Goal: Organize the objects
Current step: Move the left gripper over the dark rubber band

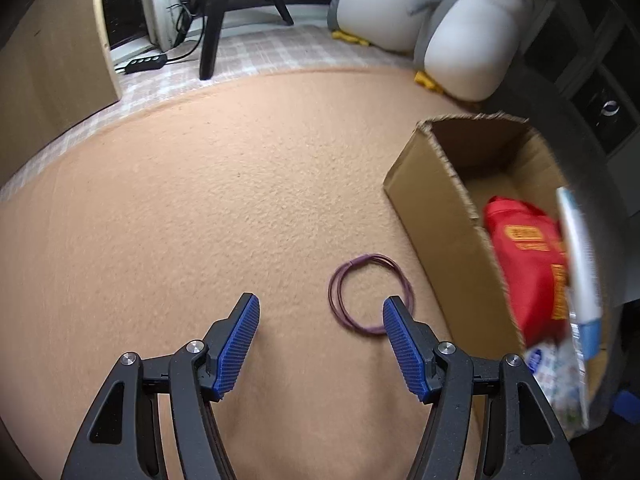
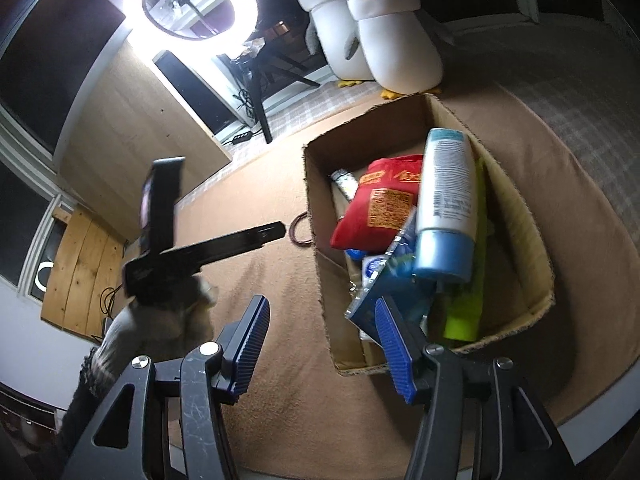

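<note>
A purple coil of thin cord [image 1: 370, 294] lies on the tan cloth, just left of a cardboard box [image 1: 432, 196]. My left gripper [image 1: 320, 316] is open and empty, low over the cloth, its right finger beside the coil. The box [image 2: 320, 240] holds a red pouch [image 2: 376, 204], a white-and-blue bottle [image 2: 446, 204], a green bottle [image 2: 464, 312] and blue packets [image 2: 384, 284]. My right gripper [image 2: 324, 320] is open and empty above the box's near left corner. The coil [image 2: 298, 232] peeks out behind the box wall. The left gripper's body [image 2: 192, 248] shows at left.
Two plush penguins [image 1: 452, 28] sit at the far edge of the cloth. A black tripod [image 1: 216, 20], a power strip [image 1: 146, 62] and a wooden panel [image 1: 52, 52] stand at the far left. A ring light [image 2: 190, 0] glows behind.
</note>
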Demonstrator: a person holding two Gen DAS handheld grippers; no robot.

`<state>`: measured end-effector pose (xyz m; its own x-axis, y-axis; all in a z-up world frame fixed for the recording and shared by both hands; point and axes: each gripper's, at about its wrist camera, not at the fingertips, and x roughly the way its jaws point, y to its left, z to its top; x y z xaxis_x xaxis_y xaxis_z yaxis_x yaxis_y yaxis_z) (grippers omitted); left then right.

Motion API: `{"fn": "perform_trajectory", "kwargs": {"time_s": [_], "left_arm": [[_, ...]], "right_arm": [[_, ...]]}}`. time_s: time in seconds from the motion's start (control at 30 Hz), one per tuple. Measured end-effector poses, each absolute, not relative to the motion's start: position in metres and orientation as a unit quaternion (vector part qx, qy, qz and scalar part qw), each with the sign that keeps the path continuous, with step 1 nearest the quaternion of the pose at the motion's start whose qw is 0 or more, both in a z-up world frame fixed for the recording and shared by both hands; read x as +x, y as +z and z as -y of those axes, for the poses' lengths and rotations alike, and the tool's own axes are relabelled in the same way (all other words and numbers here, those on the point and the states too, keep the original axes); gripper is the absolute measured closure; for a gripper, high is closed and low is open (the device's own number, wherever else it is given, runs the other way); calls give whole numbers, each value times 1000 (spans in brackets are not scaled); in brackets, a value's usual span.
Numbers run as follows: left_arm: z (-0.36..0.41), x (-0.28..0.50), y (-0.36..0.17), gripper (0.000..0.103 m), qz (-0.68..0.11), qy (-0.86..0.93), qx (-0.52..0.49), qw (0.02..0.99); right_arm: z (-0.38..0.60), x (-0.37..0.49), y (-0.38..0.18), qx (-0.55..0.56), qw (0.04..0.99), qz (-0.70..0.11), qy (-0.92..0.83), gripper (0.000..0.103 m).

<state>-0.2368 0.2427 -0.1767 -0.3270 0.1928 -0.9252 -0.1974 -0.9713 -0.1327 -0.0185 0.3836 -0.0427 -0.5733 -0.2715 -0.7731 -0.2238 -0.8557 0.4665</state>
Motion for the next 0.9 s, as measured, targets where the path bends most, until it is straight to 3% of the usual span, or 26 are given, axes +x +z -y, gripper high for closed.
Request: {"fn": "perform_trajectory", "kwargs": {"time_s": [0.23, 0.9], "left_arm": [[-255, -239, -188, 35, -57, 818, -563, 103], [-172, -198, -185, 32, -48, 823, -563, 64]], "right_arm": [[-404, -9, -44, 454, -9, 285, -844, 50], [-362, -37, -41, 464, 37, 268, -844, 49]]}}
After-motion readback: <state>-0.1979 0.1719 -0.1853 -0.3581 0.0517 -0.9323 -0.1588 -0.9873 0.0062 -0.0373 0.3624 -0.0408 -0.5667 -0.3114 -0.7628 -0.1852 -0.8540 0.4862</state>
